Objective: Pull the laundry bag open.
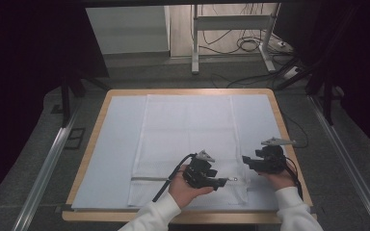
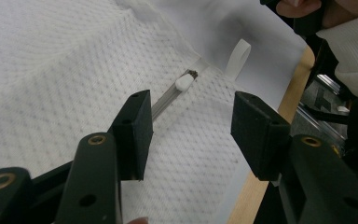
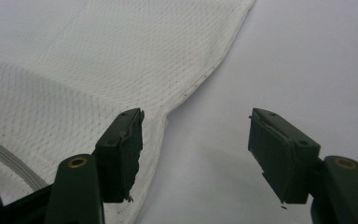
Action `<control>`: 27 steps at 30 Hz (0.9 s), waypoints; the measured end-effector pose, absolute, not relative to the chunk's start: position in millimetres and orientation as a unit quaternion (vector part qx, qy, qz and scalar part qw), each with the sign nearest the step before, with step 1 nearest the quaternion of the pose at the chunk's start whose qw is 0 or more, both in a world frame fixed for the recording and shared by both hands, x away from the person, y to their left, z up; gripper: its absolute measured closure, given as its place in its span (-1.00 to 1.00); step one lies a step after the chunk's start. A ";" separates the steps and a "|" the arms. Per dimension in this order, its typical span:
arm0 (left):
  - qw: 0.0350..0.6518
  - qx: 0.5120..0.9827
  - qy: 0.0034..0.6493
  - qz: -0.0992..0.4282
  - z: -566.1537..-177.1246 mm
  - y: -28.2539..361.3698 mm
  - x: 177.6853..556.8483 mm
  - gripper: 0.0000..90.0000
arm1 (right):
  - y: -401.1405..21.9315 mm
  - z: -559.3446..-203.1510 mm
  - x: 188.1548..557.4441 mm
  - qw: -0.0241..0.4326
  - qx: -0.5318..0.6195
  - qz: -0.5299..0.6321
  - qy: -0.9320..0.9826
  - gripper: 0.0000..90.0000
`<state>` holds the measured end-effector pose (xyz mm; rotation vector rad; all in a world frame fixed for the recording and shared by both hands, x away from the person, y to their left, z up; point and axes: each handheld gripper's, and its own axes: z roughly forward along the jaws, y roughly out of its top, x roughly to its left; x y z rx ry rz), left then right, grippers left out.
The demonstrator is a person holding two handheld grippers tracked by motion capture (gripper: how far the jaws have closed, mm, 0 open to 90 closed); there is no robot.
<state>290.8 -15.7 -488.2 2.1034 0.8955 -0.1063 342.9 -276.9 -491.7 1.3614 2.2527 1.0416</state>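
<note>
Mesh laundry bag (image 1: 188,144) lies flat on the desk (image 1: 274,103), zipper pull (image 2: 184,82) not grabbed yet; left gripper (image 2: 189,135) jaws half-open near it, right gripper (image 3: 196,154) jaws wide and empty.

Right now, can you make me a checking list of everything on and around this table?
Surface: wooden table covered by a pale sheet, flat and tidy.
Job's things: white mesh laundry bag lying flat; its zipper runs along the near end, with the white zipper pull near the bag's right edge beside a small white loop.
Clutter: nothing seen.
Grippers: left gripper open, jaws above the zipper, short of the pull, holding nothing; right gripper open over the bag's right edge, holding nothing.
Cables: a black cable trails from the left gripper; loose cables on the floor behind.
Surroundings: grey floor, white metal stand, dark curtains at the sides.
</note>
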 end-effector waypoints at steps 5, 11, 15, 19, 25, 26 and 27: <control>0.412 0.836 0.357 -0.055 -491.1 -22.7 295.0 0.08 | -277.4 -491.6 342.9 0.156 0.476 0.363 0.786 -0.23; 0.411 0.835 0.360 -0.065 -493.8 -30.0 298.9 0.08 | -277.2 -491.8 342.9 0.155 0.475 0.363 0.786 -0.24; 0.409 0.836 0.360 -0.070 -495.8 -34.7 300.9 0.08 | -277.6 -491.6 343.1 0.156 0.476 0.363 0.786 -0.23; 0.405 0.837 0.362 -0.074 -498.4 -37.9 303.4 0.09 | -277.3 -492.0 343.1 0.155 0.476 0.362 0.786 -0.23; 0.400 0.835 0.368 -0.087 -503.6 -42.4 307.9 0.09 | -276.8 -492.4 342.8 0.160 0.475 0.357 0.788 -0.23; 0.400 0.834 0.370 -0.088 -504.3 -43.4 308.3 0.09 | -276.8 -492.4 342.8 0.160 0.474 0.358 0.788 -0.23; 0.399 0.835 0.370 -0.089 -504.9 -44.1 308.9 0.09 | -276.9 -492.4 342.8 0.160 0.474 0.358 0.788 -0.23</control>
